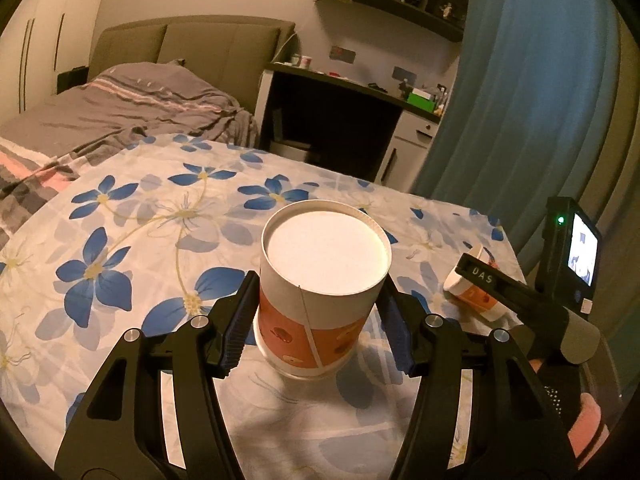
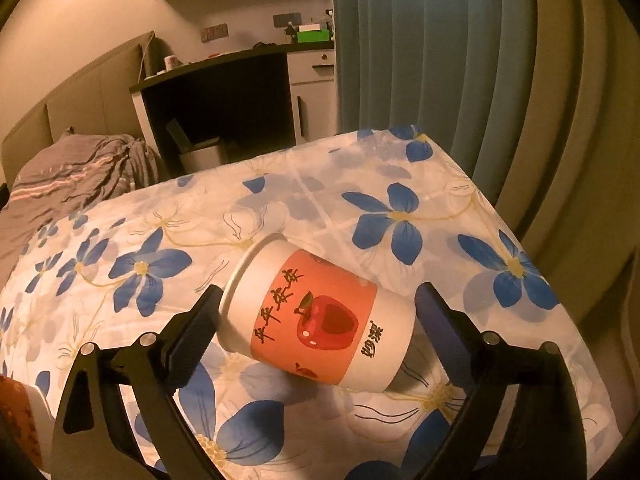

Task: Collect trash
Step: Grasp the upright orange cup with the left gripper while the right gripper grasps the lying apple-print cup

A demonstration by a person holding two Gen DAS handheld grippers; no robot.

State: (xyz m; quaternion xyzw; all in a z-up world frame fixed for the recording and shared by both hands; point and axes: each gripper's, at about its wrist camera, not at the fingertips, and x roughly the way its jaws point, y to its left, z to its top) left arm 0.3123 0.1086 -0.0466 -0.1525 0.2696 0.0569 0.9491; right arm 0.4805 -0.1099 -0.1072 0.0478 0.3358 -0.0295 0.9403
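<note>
A bench (image 1: 120,240) draped in a white cloth with blue flowers fills the near ground of both views, with a bed (image 1: 120,108) beyond it at far left, a dark desk (image 1: 340,92) against the far wall and a blue curtain (image 1: 520,80) at right. The left hand-held gripper (image 1: 318,320) stands wide open around an upside-down paper cup (image 1: 320,292), which rests rim-down on the cloth; its white base faces up and both pads lie just beside its orange-banded wall, contact unclear. The right hand-held gripper (image 2: 316,324) is also spread wide, straddling a second paper cup (image 2: 320,320) that lies on its side, rim toward the left finger (image 2: 192,328), narrow base toward the right. Whether either pad touches this cup cannot be told.
</note>
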